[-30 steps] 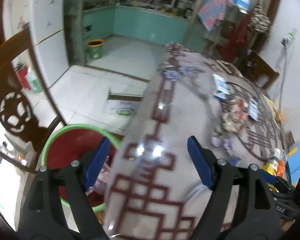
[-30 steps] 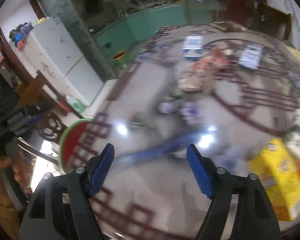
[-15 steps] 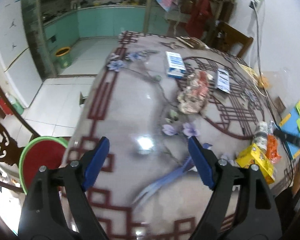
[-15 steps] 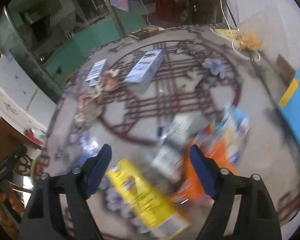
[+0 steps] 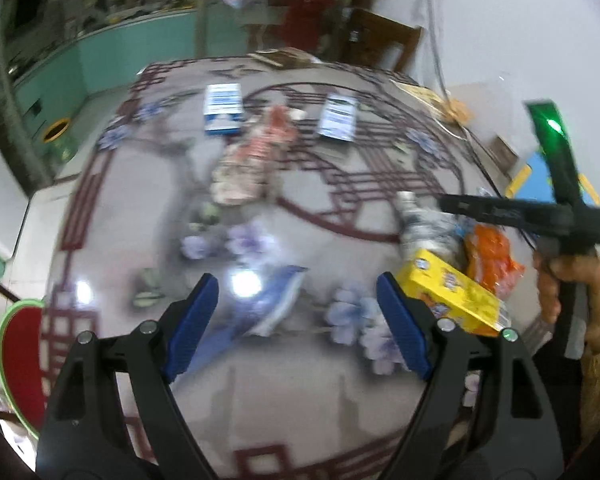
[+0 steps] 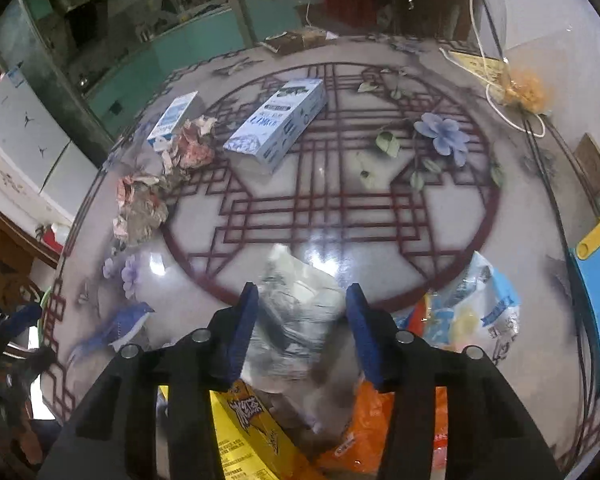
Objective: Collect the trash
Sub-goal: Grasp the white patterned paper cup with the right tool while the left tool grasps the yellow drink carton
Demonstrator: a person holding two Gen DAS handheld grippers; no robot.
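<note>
My right claw [image 6: 300, 320] has just been closing, and the crushed clear plastic bottle with a pale label [image 6: 292, 280] sits between its blue pads. The pads meet the bottle's flanks, so I read this as a pinch on its crumpled middle. I take it across the body because that is the part narrow enough to fit. The bottle lies at the near edge of the round glossy table with the dark red lattice pattern [image 6: 332, 208], on a heap with a yellow cardboard box [image 6: 244, 432] and an orange plastic bag [image 6: 360, 432]. A clear plastic bag with blue print [image 6: 480, 304] lies just beside them.

My left claw [image 5: 298, 316] hangs spread wide above the tabletop with nothing between its pads, free for whichever piece I go for next.

More trash waits well apart on the far half. There are two blue-and-white cartons [image 6: 280, 124] lying flat, with wads of crumpled pinkish paper [image 6: 140, 200] near them.

The only container I can see is a red bin with a green rim [image 5: 16, 360], down beside the table's left edge, which is probably where everything goes. Only a sliver of it shows, so I cannot tell what is in it.
</note>
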